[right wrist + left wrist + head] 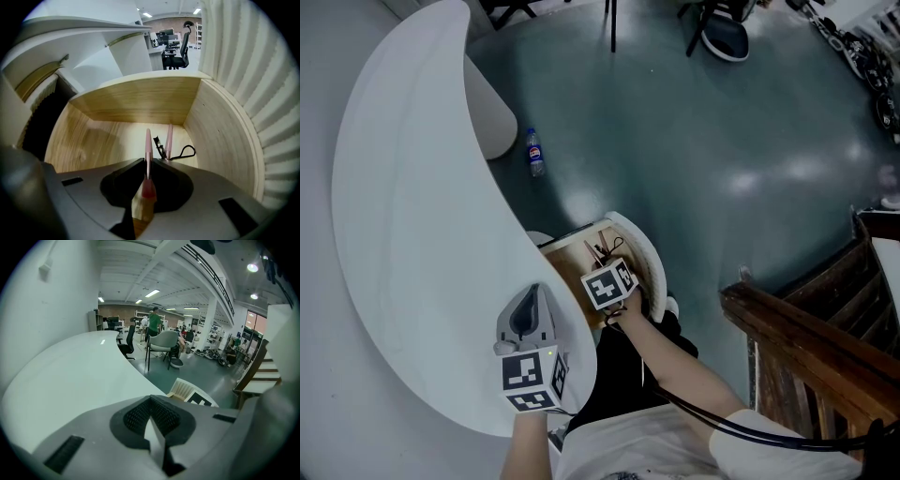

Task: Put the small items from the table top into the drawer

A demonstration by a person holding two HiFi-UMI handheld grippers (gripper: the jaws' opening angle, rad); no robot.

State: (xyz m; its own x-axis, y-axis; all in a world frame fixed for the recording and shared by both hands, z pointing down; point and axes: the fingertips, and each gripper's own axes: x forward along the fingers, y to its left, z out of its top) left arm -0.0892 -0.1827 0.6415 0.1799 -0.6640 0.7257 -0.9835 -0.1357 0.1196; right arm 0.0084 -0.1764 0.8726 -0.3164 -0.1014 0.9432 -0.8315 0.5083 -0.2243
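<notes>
White and glossy, a curved table top [412, 234] is sweeping down the left of the head view. A polished grey-green floor [694, 150] is spreading beyond it through a large open hall lit by ceiling strip lights. A clear plastic bottle with a blue label [534, 155] is lying on that floor beside the table's white base. A dark wooden stair rail [806, 337] is running along the right edge. A pale wooden drawer with a ribbed white curved front [649, 262] is standing pulled out from under the table's edge.

The right gripper [147, 161] is pointing steeply down into this drawer. Its jaws are pinching almost together on a slim pink stick-shaped item [148, 140] (pen-like, though what it really is I cannot tell). The stick is poking out past the fingertips toward the drawer's wooden bottom. Whether it is touching the wood I cannot tell.

A second slim pink stick [169, 136] is lying on the drawer bottom just right of the held one, next to a black wire-like loop [183, 152]. The left gripper [525, 314] is hovering over the near edge of the table top, just left of the drawer. Its jaws are sitting closed together with nothing between them.

Counting up: two grippers, two pink sticks (one gripped, one lying in the drawer), one black loop, one drawer and one bottle.
</notes>
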